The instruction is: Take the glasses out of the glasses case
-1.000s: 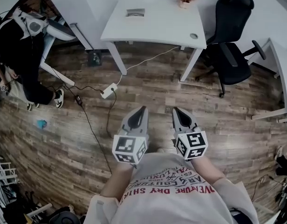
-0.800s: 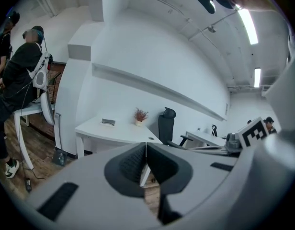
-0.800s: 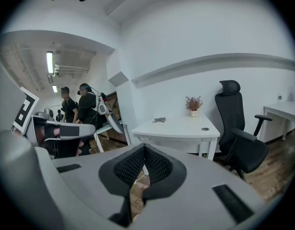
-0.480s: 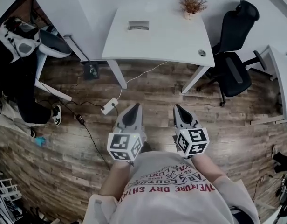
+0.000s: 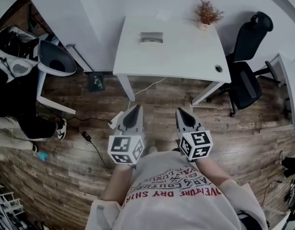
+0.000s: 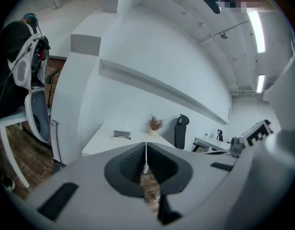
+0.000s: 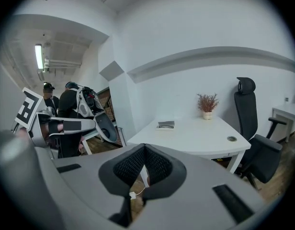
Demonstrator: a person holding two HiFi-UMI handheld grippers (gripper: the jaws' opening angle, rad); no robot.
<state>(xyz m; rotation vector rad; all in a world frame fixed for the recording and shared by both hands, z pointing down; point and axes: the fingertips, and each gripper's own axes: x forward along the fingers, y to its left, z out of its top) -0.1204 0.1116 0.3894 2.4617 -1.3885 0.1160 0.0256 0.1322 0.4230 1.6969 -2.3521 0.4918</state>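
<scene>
On the white square table (image 5: pixel 186 56), we see a small, flat, grey glasses case (image 5: pixel 151 37) by the wall. Our left gripper (image 5: pixel 134 110) and right gripper (image 5: pixel 181 113) are closed, holding nothing.

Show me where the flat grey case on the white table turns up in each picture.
Head view: case upper middle, on the table near its far edge.
Left gripper view: case left of centre.
Right gripper view: case near the centre.
Shared landmark: potted plant, right of the case in every view.
</scene>
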